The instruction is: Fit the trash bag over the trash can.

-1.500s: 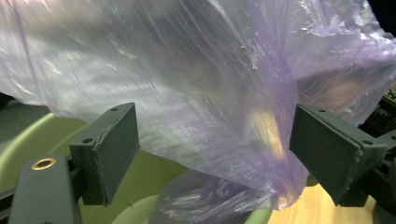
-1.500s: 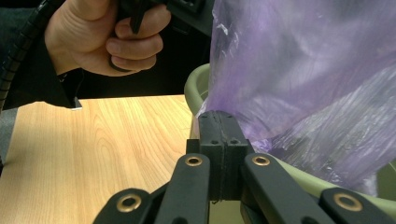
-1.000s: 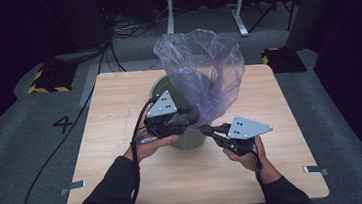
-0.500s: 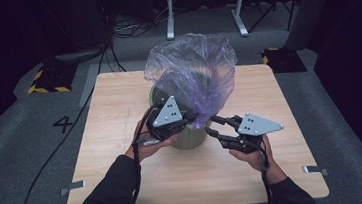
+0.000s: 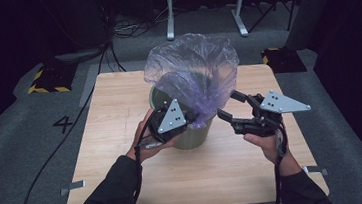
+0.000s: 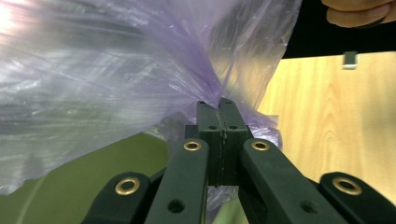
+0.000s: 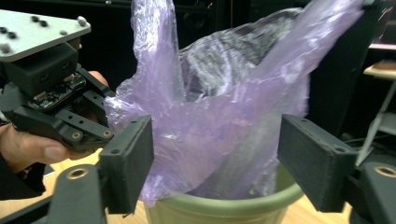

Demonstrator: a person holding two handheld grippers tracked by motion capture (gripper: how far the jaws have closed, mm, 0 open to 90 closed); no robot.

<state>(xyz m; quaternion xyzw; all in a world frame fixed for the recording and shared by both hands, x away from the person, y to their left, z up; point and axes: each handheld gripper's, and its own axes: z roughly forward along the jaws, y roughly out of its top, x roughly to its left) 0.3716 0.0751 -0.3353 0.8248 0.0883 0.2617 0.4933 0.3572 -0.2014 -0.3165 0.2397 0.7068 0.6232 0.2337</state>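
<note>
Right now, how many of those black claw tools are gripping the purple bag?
1. The left gripper, at the near rim of the green bin, is shut on the purple bag. The right gripper is open beside the bag.

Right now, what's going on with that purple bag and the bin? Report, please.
Left gripper jaws shut on purple bag. Right gripper jaws just opening, empty, beside bag. Bag billows above green bin. Nothing in the way.

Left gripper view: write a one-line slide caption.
Left gripper shut on purple bag above green bin.
</note>
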